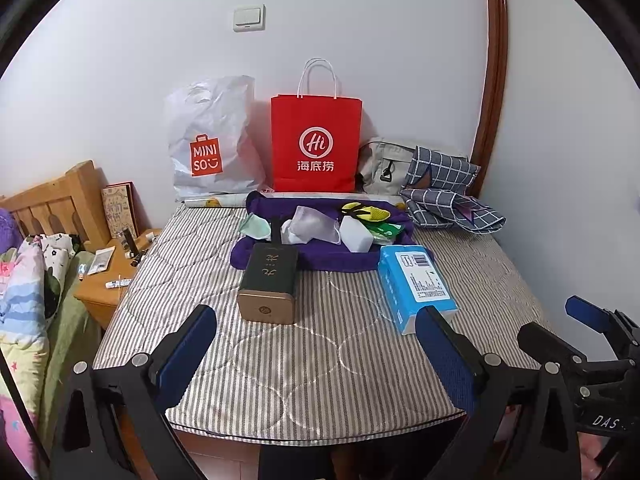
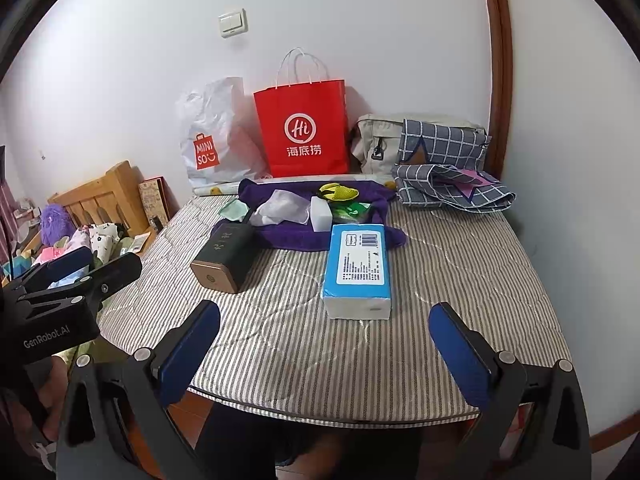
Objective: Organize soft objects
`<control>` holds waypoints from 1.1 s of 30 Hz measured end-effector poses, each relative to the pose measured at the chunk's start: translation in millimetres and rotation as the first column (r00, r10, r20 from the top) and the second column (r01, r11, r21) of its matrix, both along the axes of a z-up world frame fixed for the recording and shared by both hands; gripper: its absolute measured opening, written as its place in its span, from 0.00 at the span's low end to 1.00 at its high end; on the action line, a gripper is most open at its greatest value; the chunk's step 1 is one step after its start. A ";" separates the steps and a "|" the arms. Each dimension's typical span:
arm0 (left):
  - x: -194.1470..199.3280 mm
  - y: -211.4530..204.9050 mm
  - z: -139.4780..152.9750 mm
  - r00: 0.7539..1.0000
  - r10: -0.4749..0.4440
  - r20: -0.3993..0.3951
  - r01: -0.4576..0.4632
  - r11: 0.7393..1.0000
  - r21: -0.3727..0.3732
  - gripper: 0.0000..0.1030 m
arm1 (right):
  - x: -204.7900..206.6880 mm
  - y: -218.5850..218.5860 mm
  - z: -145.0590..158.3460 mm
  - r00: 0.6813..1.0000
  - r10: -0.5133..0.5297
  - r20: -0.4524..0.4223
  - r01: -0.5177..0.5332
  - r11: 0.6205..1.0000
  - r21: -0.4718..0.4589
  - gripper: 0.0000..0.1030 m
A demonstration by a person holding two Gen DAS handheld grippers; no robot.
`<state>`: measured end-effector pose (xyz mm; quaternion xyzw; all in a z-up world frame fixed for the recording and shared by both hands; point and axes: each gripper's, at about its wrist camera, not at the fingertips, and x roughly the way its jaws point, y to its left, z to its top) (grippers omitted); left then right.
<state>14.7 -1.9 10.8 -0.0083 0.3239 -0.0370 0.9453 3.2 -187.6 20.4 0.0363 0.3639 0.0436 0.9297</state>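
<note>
White wall (image 1: 360, 20) backs the scene, with a light switch (image 1: 249, 18) high on it and a curved brown wooden frame (image 1: 494, 60) at the right. Below it lies the bed (image 1: 320, 360), covered in grey-and-white striped quilting, which carries everything listed here.

Against the wall stand a white MINISO plastic bag (image 1: 212, 140) and, just beside it, an upright red paper bag (image 1: 316, 144) with white cord handles. Right of these sit a beige bag (image 1: 384, 168) and a crumpled blue checked cloth (image 1: 448, 196).

Soft items for sorting lie together on a purple towel (image 1: 320, 256) spread at the far middle of the bed: pale translucent pouches (image 1: 312, 228), a white sponge block (image 1: 358, 236), a yellow-and-black item (image 1: 362, 212) and a green packet (image 1: 386, 232).

Nearer to me, a dark box with a bronze end (image 1: 270, 284) lies on its side, its far end on the towel's front edge. A blue tissue pack (image 2: 358, 268) lies lengthwise beside it, also touching the towel.

My left fingers (image 1: 316, 356) are spread wide and hold nothing, poised over the near bed edge. My right fingers (image 2: 324, 356) are likewise parted and empty. Each device appears at the margin of the other's view.

A wooden nightstand (image 1: 108, 276) with small toiletries stands left of the bed.
</note>
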 end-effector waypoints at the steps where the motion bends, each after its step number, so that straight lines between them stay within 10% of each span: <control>1: -0.1 -0.1 -0.2 1.000 0.000 0.000 0.000 1.000 0.001 0.98 | 0.2 0.0 -0.1 1.000 0.000 -0.001 0.000 1.000 0.001 1.00; 33: -1.1 -0.1 -2.2 1.000 -0.014 0.002 0.014 1.000 0.004 0.98 | -0.4 -0.4 -1.0 1.000 0.002 0.002 -0.002 1.000 0.007 1.00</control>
